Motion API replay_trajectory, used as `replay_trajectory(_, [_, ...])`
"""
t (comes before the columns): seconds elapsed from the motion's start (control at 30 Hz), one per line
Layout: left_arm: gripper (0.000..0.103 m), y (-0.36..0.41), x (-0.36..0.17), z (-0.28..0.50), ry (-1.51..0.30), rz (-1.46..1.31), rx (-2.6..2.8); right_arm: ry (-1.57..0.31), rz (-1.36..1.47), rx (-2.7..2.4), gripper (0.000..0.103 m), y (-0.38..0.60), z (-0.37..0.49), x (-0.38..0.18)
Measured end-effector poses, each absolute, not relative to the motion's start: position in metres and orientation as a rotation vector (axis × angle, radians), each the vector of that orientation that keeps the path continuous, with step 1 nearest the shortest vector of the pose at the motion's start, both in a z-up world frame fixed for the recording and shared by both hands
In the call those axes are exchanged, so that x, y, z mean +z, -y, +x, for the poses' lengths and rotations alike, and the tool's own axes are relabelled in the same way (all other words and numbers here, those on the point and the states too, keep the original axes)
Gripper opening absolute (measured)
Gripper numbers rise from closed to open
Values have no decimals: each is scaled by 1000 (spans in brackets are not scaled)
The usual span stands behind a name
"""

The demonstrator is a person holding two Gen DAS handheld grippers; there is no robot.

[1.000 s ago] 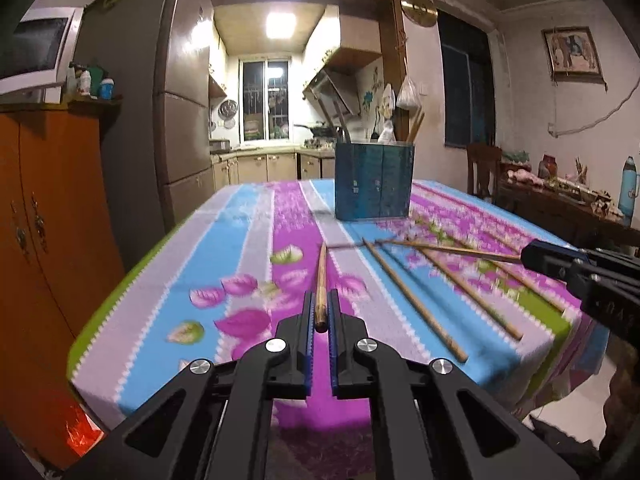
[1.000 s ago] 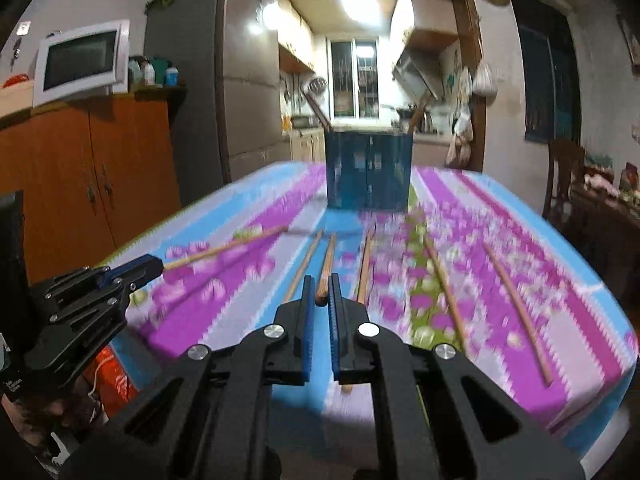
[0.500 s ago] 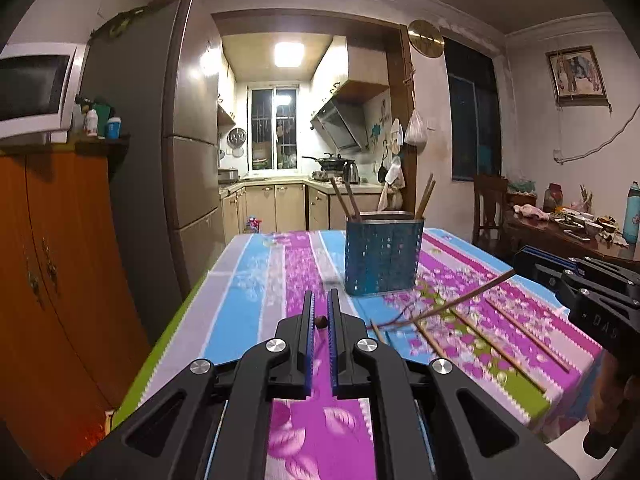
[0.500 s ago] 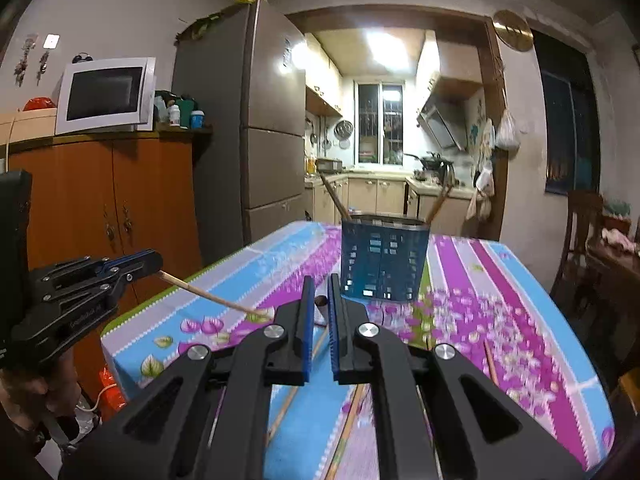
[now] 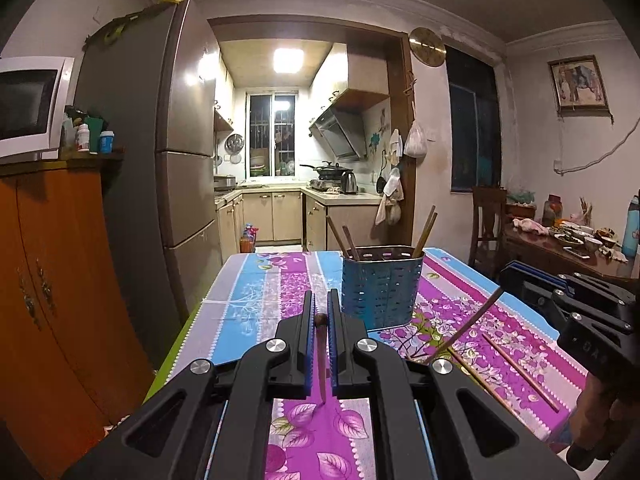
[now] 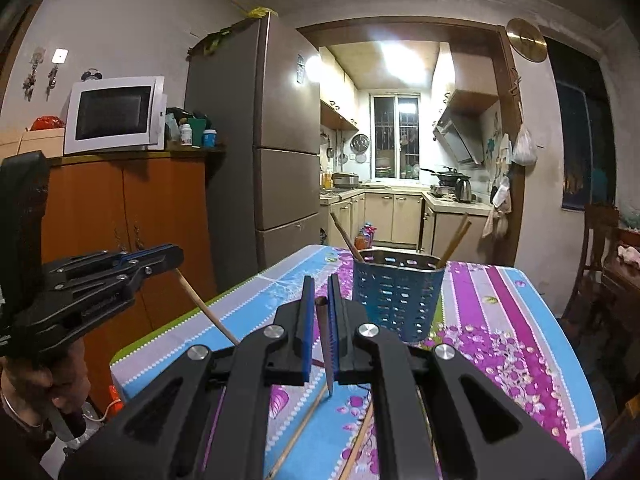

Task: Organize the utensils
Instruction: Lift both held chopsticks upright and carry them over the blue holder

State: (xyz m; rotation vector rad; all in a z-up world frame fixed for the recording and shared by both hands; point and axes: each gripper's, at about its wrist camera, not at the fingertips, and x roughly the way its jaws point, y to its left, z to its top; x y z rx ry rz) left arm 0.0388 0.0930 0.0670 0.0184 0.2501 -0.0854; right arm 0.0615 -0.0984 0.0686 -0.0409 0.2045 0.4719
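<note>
Left gripper: while you hold it above the near end of the table, your left gripper (image 5: 320,322) has its jaws closed on a dark-tipped chopstick (image 5: 321,360), which hangs down between the blue pads with its thin end toward the cloth.
Left gripper, seen from the other side: in the right wrist view your left gripper (image 6: 170,256) pinches the top of that chopstick (image 6: 204,308), and the stick slants down and to the right, clear of the table.
Right gripper: your right gripper (image 6: 321,312) is clamped on a second chopstick (image 6: 325,348), thick end up between the pads, point down.
Right gripper, seen from the left wrist: it (image 5: 505,280) grips that second chopstick (image 5: 466,326) at the top, and the stick slopes down to the left.
Utensil holder: the blue perforated holder (image 5: 382,286) stands upright on the table ahead of both grippers, with several chopsticks leaning in it.
Loose chopsticks: two lie flat on the cloth (image 5: 520,366) to the right of the holder; two more (image 6: 298,428) lie under your right gripper.
Table: the striped floral tablecloth (image 5: 248,280) covers it.
</note>
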Motion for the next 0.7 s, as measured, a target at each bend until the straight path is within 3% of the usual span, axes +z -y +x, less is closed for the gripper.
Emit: replay_trajectory(0.7, [7,-81,90,76,-341,68,62,-148,-17,532,5,104,80,106])
